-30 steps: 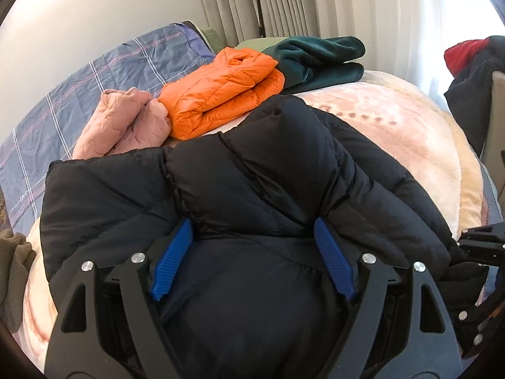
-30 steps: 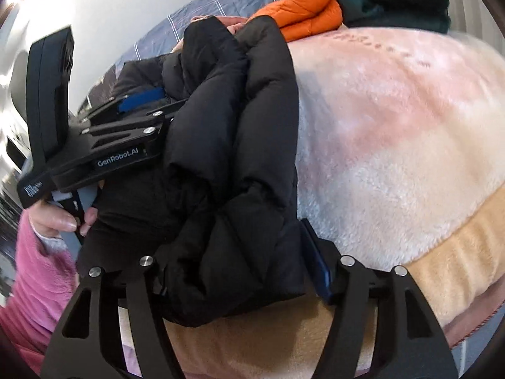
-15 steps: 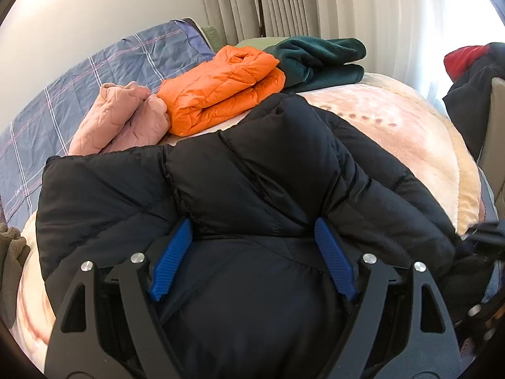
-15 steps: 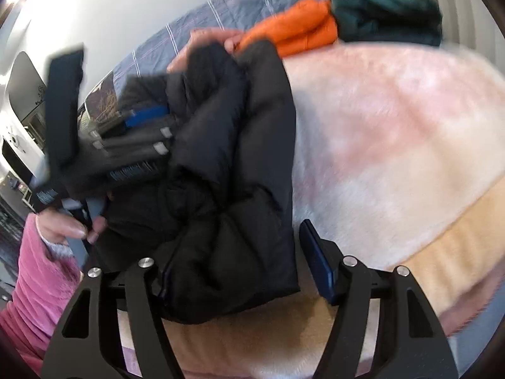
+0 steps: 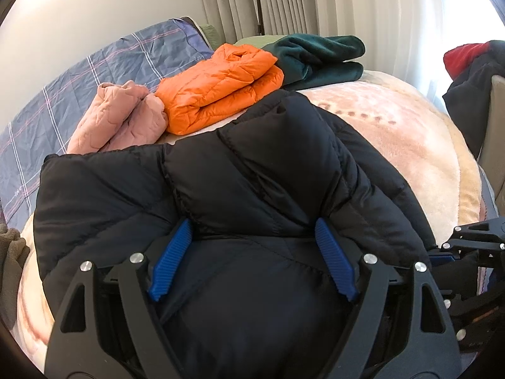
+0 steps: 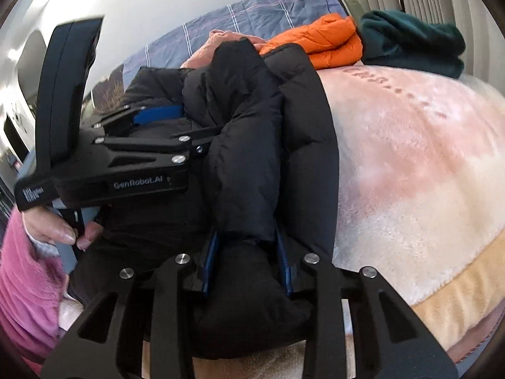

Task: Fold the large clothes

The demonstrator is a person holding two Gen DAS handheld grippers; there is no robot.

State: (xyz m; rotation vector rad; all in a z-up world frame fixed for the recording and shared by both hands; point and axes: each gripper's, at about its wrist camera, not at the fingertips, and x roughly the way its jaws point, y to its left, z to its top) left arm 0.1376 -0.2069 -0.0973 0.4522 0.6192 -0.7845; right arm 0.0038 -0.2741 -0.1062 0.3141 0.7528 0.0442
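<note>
Since the earlier frame, the right tool (image 6: 246,260) has been closing and is now clamped on a fold of the black jacket (image 5: 252,173), which lies on the bed (image 6: 426,173). More jacket is bulged between the left tool's (image 5: 252,252) wide-set jaws.

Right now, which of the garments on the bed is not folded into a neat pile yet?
The black puffer jacket, bunched up and clamped in both grippers; the pink, orange and dark green ones sit folded behind it.
</note>
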